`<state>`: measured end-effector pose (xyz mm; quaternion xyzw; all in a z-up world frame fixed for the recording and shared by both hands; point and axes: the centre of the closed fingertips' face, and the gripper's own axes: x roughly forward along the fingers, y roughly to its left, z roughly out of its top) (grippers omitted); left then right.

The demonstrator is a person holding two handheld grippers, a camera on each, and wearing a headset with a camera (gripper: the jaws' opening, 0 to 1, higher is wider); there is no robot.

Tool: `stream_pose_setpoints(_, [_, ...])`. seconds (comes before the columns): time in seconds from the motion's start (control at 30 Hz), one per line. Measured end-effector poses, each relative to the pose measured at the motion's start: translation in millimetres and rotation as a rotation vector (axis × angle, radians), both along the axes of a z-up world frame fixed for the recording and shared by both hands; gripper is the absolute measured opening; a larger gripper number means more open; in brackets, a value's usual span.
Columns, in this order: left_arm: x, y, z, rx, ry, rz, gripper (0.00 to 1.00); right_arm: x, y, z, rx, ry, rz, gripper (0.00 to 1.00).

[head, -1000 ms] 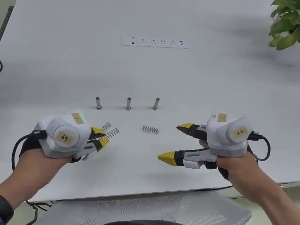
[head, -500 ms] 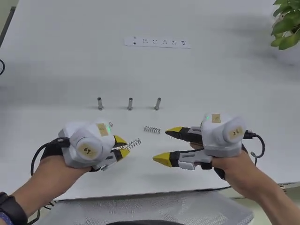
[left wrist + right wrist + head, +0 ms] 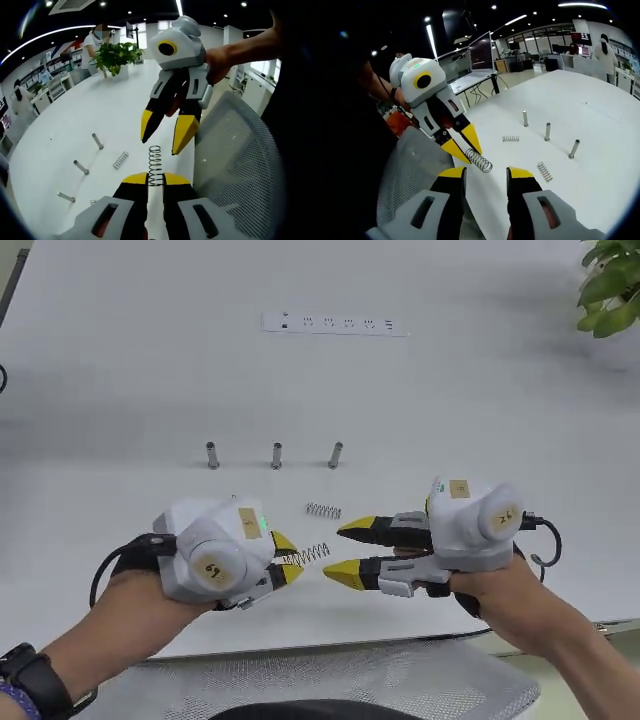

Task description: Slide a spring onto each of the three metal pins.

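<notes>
Three short metal pins stand upright in a row on the white table: left pin (image 3: 212, 455), middle pin (image 3: 277, 455), right pin (image 3: 335, 454). My left gripper (image 3: 286, 567) is shut on one end of a spring (image 3: 309, 555), which sticks out toward my right gripper (image 3: 344, 552). The right gripper is open, its yellow tips just beyond the spring's free end. In the left gripper view the held spring (image 3: 155, 165) rises from the shut jaws toward the right gripper (image 3: 162, 139). A loose spring (image 3: 322, 510) lies below the right pin; another spring (image 3: 510, 138) lies further left.
A white power strip (image 3: 335, 325) lies at the far side of the table. A potted plant (image 3: 610, 295) stands at the back right corner. A grey mesh chair (image 3: 330, 680) sits under the table's near edge, close below both grippers.
My left gripper has carried its spring up and to the right, toward the right gripper. The right gripper has shifted left and its jaws have narrowed somewhat.
</notes>
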<state>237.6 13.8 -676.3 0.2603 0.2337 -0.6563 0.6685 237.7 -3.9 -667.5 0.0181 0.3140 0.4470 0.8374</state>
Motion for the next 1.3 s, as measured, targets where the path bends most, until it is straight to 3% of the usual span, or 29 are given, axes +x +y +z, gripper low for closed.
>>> stream_pose_setpoints(0.23, [-9.7, -3.3, 1.4, -0.001, -0.007, -0.035, 0.03, -7.6, 6.4, 0.9, 0.025, 0.017, 0.035, 0.23])
stream_pose_setpoints(0.6, [-12.4, -2.9, 3.4, 0.009, -0.040, -0.078, 0.03, -11.1, 8.3, 4.5, 0.058, 0.027, 0.055, 0.12])
stream_pose_setpoints(1.07, [-8.3, -8.0, 4.6, 0.007, -0.063, -0.095, 0.03, -10.2, 6.9, 11.1, 0.064, 0.030, 0.067, 0.09])
stream_pose_setpoints(1.3, [6.4, -17.1, 12.1, -0.035, -0.070, -0.069, 0.02, 3.8, 3.0, 29.2, 0.052, 0.000, 0.063, 0.09])
